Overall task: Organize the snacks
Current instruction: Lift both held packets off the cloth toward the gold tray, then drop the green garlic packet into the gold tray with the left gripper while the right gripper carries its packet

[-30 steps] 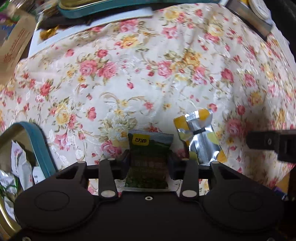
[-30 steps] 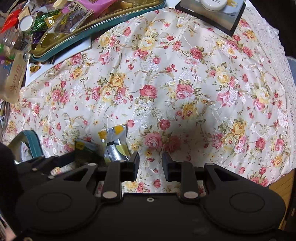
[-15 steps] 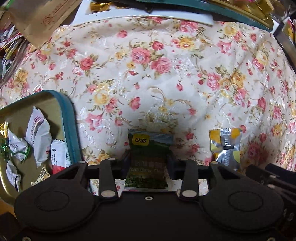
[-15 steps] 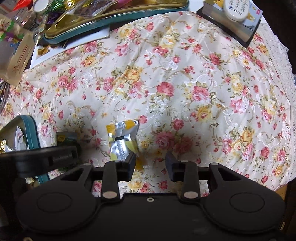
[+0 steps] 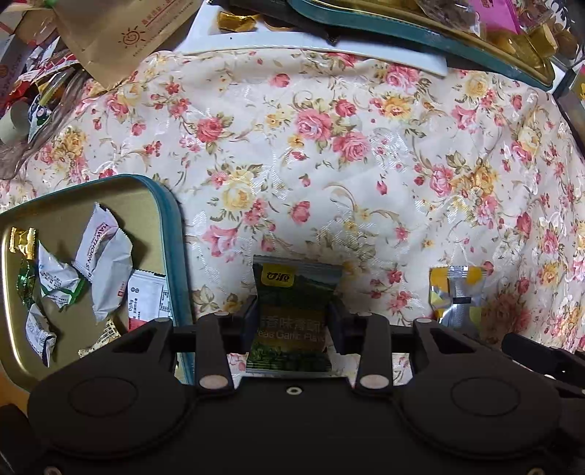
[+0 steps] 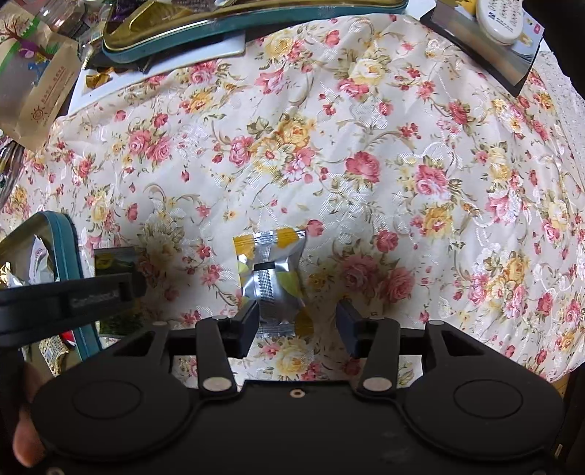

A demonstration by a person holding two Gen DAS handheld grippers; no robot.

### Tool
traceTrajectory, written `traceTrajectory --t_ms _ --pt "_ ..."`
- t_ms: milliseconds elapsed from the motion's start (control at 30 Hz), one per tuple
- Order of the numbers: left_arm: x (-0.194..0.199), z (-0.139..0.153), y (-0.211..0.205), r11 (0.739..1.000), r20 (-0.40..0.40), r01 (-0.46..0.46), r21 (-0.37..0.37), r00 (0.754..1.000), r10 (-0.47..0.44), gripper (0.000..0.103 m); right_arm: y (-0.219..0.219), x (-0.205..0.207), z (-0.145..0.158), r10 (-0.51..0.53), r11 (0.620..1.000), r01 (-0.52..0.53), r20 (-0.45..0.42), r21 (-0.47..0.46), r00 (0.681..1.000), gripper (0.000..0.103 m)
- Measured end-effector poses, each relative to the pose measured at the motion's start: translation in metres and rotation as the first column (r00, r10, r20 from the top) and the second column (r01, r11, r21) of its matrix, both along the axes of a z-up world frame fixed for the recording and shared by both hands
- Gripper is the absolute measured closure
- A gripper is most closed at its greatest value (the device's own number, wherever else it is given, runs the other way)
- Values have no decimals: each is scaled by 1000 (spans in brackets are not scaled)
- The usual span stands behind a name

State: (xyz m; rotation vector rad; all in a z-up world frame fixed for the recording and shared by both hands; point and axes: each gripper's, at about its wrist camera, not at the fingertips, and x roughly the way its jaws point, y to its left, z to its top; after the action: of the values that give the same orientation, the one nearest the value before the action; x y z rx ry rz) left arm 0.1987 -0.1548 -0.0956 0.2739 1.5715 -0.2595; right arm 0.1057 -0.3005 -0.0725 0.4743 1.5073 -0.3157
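Note:
My left gripper [image 5: 292, 321] is shut on a green pea snack packet [image 5: 292, 314] with a yellow logo, held above the floral cloth just right of a teal-rimmed gold tin [image 5: 175, 234]. Several wrapped snacks [image 5: 98, 255] lie in that tin. A silver and yellow snack packet [image 6: 270, 270] lies flat on the cloth. My right gripper [image 6: 298, 323] hangs over its near end, jaws opening, the left finger beside the packet's edge and no pad pressing on it. The same packet [image 5: 457, 292] shows at the right in the left wrist view.
A second teal tin [image 6: 226, 18] heaped with sweets sits at the far edge on a white board [image 5: 329, 54]. Paper bags [image 6: 40, 98] and loose wrappers crowd the far left. A remote [image 6: 508, 18] rests on a book at the far right. The left gripper's finger [image 6: 73, 296] crosses the right wrist view.
The left gripper carried the green packet leftward, so the gold tin now fills more of its view. The right gripper moved left over the silver and yellow packet and its jaws widened.

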Motion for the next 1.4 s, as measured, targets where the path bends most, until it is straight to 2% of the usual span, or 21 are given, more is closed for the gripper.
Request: traceTrajectory --t_ms 600,900,1067,1133,1167,1200,1367,1400 --pt "13 19 33 999 16 -46 -29 999 47 56 24 17 -35 30 1000 -30 -59 0 998 50" --pt "16 45 57 995 29 -79 -54 996 81 56 47 22 -34 71 995 -73 -47 -60 996 55" --pt "15 67 66 990 46 -107 -90 993 111 56 55 26 -23 85 991 -87 -21 -102 996 58" --pt "16 74 71 987 58 -123 -105 990 129 56 55 29 -13 76 992 -76 -2 -105 997 61" --pt "17 77 74 985 65 -134 -112 988 142 56 56 29 -9 72 992 -71 6 -100 997 89" --pt "17 81 78 983 72 -143 -116 986 152 56 55 30 -5 70 993 -69 6 -95 998 93" --pt "14 93 101 973 128 -197 -120 969 212 56 53 33 18 69 996 -66 47 -59 997 92" --pt "13 95 105 971 134 -208 -118 966 223 56 52 32 22 67 997 -64 59 -53 996 87"
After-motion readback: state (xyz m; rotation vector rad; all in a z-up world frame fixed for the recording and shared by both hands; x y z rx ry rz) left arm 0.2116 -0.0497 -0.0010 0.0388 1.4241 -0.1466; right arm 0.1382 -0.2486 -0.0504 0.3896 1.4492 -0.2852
